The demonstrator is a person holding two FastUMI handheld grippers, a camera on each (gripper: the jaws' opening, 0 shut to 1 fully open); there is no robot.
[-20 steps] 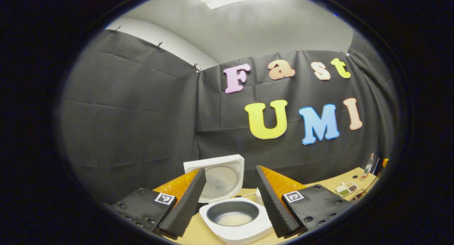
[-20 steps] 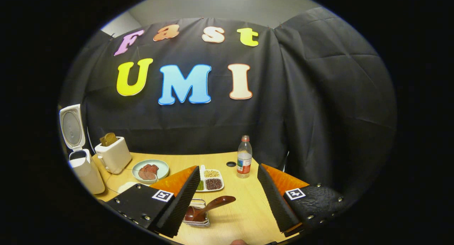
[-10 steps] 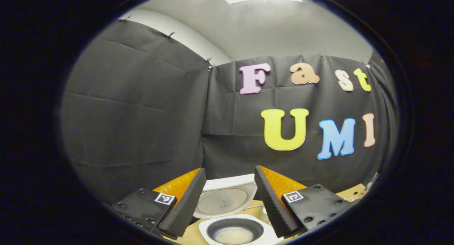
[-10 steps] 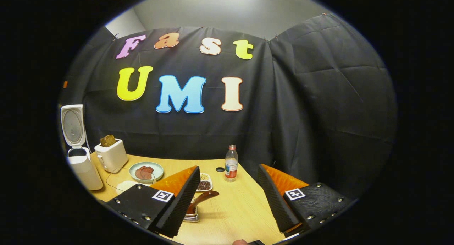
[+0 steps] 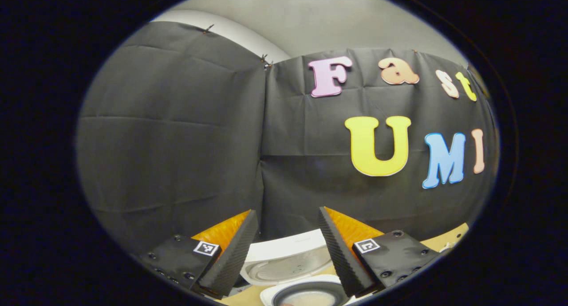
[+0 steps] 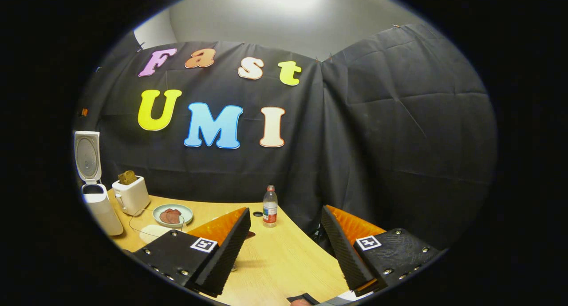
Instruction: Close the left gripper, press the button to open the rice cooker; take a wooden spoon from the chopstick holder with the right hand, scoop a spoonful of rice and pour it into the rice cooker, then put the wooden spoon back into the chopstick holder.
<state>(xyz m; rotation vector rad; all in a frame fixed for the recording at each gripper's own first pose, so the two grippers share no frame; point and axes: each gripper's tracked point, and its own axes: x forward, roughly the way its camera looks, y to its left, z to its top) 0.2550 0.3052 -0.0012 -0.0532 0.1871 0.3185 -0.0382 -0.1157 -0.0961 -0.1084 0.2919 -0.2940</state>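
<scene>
Left gripper (image 5: pixel 287 217) fingers spread, empty; rice cooker (image 5: pixel 306 292) just below and ahead of fingertips, lid up, pot holding pale layer, probably rice.

Right gripper (image 6: pixel 284 217) fingers spread, empty, above table (image 6: pixel 284 261). Rice cooker far left of it, toaster (image 6: pixel 131 195) and plate (image 6: pixel 173 215) beside; bottle (image 6: pixel 269 206) ahead.

I counted one rice cooker (image 6: pixel 95 195), its lid raised, one toaster (image 6: pixel 131 197) holding one slice of toast (image 6: pixel 127 177), one plate (image 6: pixel 173 215), one bottle (image 6: pixel 269 206), and one table (image 6: pixel 284 257). I counted two grippers, the left gripper (image 5: pixel 288 253) and the right gripper (image 6: pixel 284 253), each with two fingers.
</scene>
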